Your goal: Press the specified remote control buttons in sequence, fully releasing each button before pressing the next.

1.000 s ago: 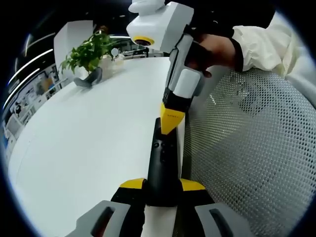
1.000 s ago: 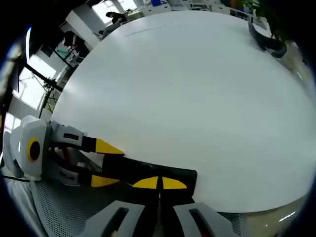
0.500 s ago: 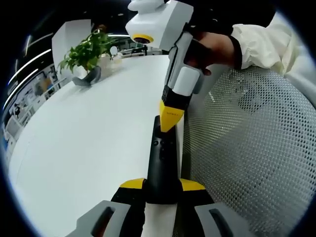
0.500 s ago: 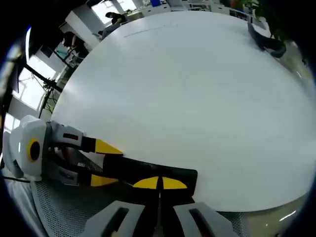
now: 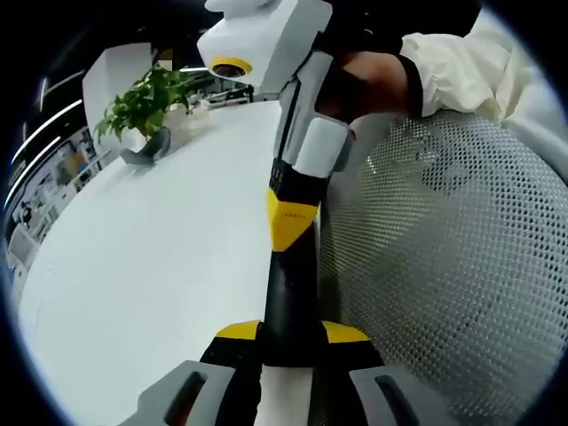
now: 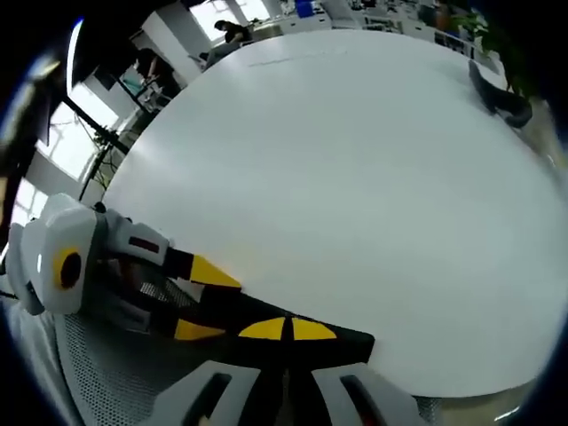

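A slim black remote (image 5: 288, 297) is clamped at its near end between the yellow-tipped jaws of my left gripper (image 5: 291, 331), which is shut on it. It points away along the edge of the white table (image 5: 160, 240). My right gripper (image 5: 288, 222), held by a hand (image 5: 373, 84), comes down from above with its jaws shut. Its yellow tip lies over the remote's upper face and hides the buttons. In the right gripper view, the closed tips of the right gripper (image 6: 286, 328) sit on the remote (image 6: 231, 309), with the left gripper (image 6: 206, 302) holding it from the left.
A white mesh chair (image 5: 444, 266) stands close on the right of the remote, off the table edge. A potted plant (image 5: 142, 102) in a dark holder sits at the table's far side. Office furniture and windows (image 6: 80, 133) lie beyond the table (image 6: 337, 177).
The right gripper's tip has come further down over the remote, covering the buttons that showed before. Both views have shifted a little. The left gripper still holds the remote.
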### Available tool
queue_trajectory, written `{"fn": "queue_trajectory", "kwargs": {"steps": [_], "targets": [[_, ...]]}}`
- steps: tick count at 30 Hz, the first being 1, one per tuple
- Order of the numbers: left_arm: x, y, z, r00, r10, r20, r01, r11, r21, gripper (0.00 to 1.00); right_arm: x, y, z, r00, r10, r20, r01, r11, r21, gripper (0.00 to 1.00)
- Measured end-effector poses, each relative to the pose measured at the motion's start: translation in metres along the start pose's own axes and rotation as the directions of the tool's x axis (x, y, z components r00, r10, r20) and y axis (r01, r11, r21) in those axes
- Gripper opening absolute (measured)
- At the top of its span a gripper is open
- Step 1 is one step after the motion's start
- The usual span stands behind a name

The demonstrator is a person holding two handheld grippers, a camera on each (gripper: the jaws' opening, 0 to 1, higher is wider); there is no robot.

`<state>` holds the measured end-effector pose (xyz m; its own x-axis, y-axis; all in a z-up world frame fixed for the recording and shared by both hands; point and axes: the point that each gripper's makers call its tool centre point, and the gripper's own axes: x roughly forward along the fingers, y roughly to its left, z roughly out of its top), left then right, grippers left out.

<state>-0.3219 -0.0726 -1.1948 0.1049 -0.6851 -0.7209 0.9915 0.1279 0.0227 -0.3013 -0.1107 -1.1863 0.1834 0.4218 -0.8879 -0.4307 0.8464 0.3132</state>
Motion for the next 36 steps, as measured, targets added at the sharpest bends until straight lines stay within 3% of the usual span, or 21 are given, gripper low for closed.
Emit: {"fn": "queue_trajectory", "kwargs": {"steps": [8, 12, 21, 32, 36], "targets": [[0.0, 0.0006, -0.0001, 1.0, -0.006, 0.009, 0.007, 1.0, -0.013, 0.24, 0.0022, 0.0023, 0.0003, 1.0, -0.002, 0.007, 0.003, 0.999, -0.042, 0.0], [-0.0004, 0.0003, -0.0001, 1.0, -0.004, 0.009, 0.004, 1.0, -0.009, 0.24, 0.0031, 0.0034, -0.0001, 1.0, -0.028, 0.006, 0.028, 0.992, -0.121, 0.0], [0.0003, 0.0005, -0.0002, 1.0, 0.001, 0.01, -0.001, 1.0, -0.001, 0.24, 0.0045, 0.0032, 0.0001, 0.998, -0.067, 0.012, 0.068, 0.975, -0.212, 0.0], [0.0005, 0.001, -0.0005, 1.0, 0.0, 0.014, 0.0, 1.0, 0.004, 0.24, 0.0043, 0.0017, 0.001, 0.998, -0.063, 0.015, 0.064, 0.983, -0.172, 0.0], [0.0007, 0.0007, -0.001, 1.0, 0.003, 0.011, -0.003, 1.0, 0.026, 0.24, 0.0007, 0.0012, -0.0018, 1.0, -0.016, -0.017, 0.015, 0.998, -0.054, 0.0]]}}
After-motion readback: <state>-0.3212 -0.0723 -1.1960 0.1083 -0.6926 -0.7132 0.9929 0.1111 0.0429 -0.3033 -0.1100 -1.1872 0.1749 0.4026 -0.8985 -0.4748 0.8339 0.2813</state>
